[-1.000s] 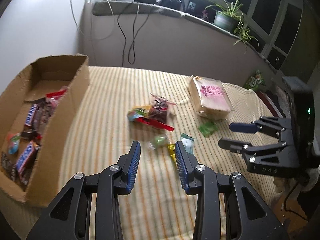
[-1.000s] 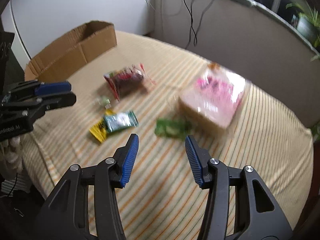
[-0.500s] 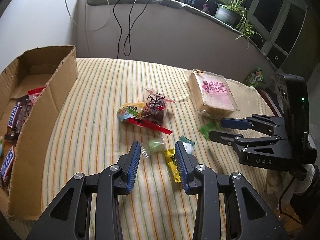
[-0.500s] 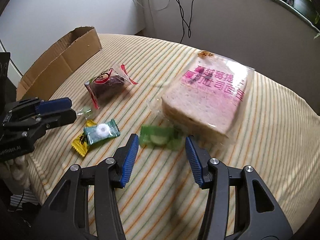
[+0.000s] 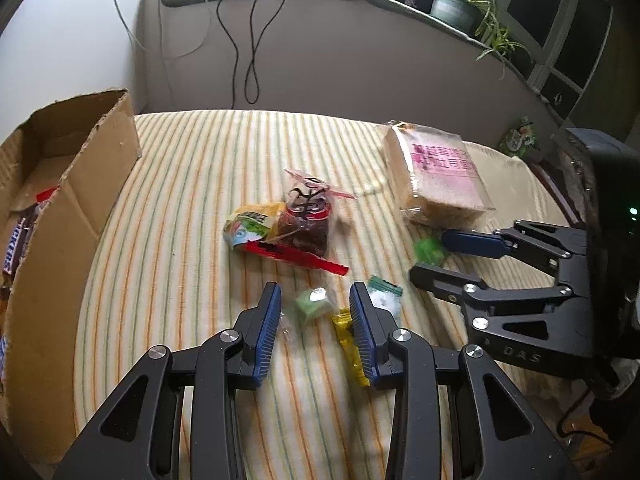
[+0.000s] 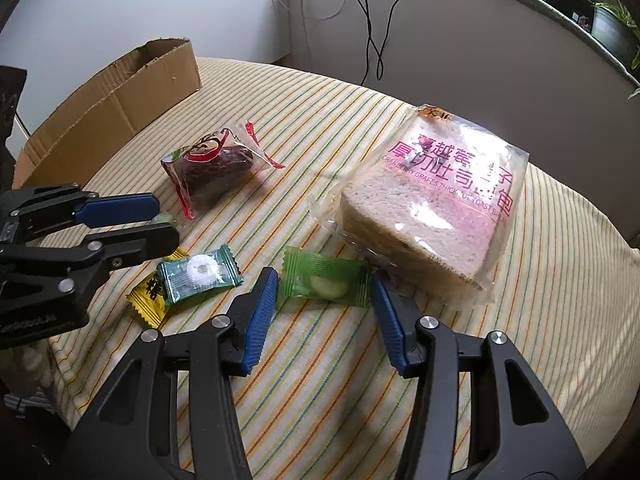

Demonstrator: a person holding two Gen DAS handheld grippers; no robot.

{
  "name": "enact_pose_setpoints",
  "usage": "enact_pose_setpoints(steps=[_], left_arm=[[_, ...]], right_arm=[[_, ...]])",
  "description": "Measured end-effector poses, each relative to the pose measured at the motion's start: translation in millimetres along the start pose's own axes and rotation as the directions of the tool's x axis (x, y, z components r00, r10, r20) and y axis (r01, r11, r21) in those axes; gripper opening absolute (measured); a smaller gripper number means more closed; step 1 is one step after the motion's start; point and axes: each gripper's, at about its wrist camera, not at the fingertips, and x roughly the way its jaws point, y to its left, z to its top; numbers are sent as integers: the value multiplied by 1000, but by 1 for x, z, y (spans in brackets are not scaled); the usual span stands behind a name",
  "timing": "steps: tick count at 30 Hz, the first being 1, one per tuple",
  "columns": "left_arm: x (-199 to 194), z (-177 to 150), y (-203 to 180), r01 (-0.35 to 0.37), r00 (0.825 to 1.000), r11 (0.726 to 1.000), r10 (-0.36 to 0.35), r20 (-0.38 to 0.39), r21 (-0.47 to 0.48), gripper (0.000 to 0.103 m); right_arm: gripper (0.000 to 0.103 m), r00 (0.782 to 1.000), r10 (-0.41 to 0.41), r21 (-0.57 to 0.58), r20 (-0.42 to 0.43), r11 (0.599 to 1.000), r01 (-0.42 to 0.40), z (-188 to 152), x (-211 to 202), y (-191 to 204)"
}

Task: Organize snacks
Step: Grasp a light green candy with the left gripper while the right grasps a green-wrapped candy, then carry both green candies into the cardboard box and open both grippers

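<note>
Loose snacks lie on a striped tablecloth. My left gripper is open, low over the cloth, with a small pale-green candy in the gap between its tips, untouched. A yellow candy and a teal candy lie just to its right. My right gripper is open, and a green wrapped candy lies across the gap at its fingertips. A bagged loaf of toast bread sits right behind that candy. A dark-red snack bag lies mid-table.
A cardboard box at the left holds several chocolate bars. A yellow-green packet leans against the red bag. A wall with hanging cables and a ledge with potted plants stand behind the table.
Both grippers have moved forward and down toward the candies. The green candy now lies at the right gripper's tips, the pale-green one between the left's. Jaw gaps look unchanged.
</note>
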Motion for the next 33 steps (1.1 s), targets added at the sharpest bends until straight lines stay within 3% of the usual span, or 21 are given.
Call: enact_pose_setpoints(steps=[5, 13, 21, 33], left_arm=[[3, -3, 3, -16, 1000, 1000, 16, -4, 7, 32], [0, -4, 5, -23, 1000, 1000, 23, 6, 6, 28], [-7, -6, 13, -22, 999, 1000, 22, 26, -13, 28], [-32, -10, 17, -27, 996, 999, 29, 82, -23, 28]], right_arm=[[45, 1000, 8, -3, 1, 1000, -8, 1, 1, 4], [14, 1000, 18, -32, 4, 999, -17, 6, 2, 14], [5, 999, 50, 5, 11, 999, -50, 6, 1, 7], [4, 997, 64, -12, 45, 998, -64, 5, -18, 14]])
